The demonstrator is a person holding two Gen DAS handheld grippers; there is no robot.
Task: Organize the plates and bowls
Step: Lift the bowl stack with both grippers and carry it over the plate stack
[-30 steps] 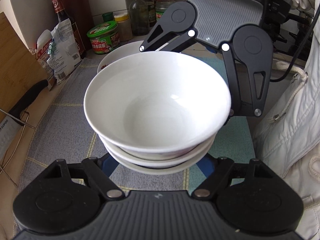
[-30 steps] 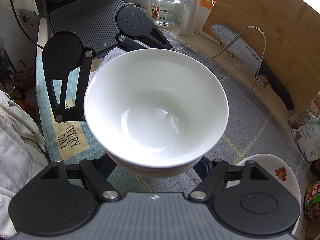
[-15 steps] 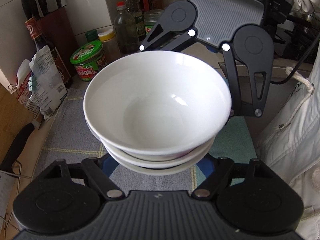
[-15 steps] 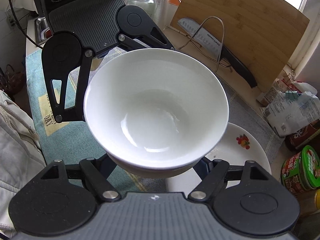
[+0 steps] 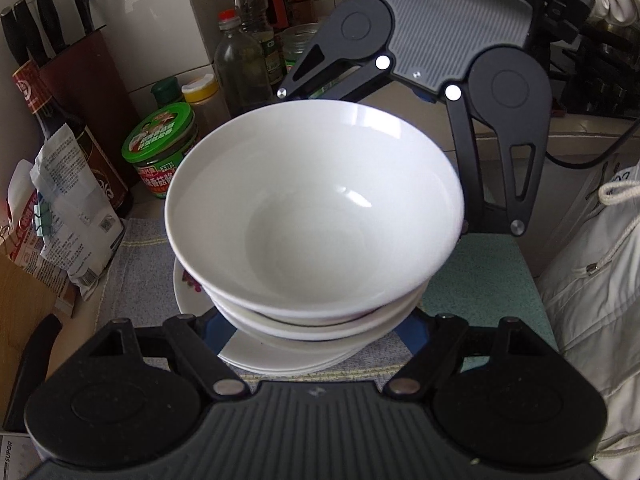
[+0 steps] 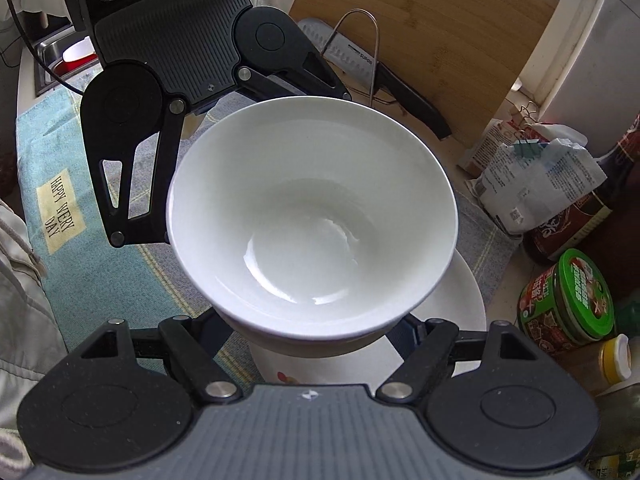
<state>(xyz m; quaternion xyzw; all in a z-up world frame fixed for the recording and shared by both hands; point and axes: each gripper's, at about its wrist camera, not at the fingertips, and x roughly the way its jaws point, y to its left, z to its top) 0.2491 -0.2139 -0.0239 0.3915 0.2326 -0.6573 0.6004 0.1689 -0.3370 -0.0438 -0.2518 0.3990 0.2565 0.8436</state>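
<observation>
Green-lidded jar (image 5: 162,148), knife block (image 5: 80,92), oil bottle (image 5: 240,68), bamboo cutting board (image 6: 432,36), clipped paper bag (image 6: 536,176).

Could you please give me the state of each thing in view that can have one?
Stack of bowls: nested upright, top bowl empty, held between both tools above the plate.
Left tool: shut on the stack's near side.
Right tool: shut on the opposite side of the stack.
Plate: flat on the mat, under the stack.
Green-lidded jar: lid on, upright.
Kitchen knife: resting in the wire stand against the cutting board.
</observation>
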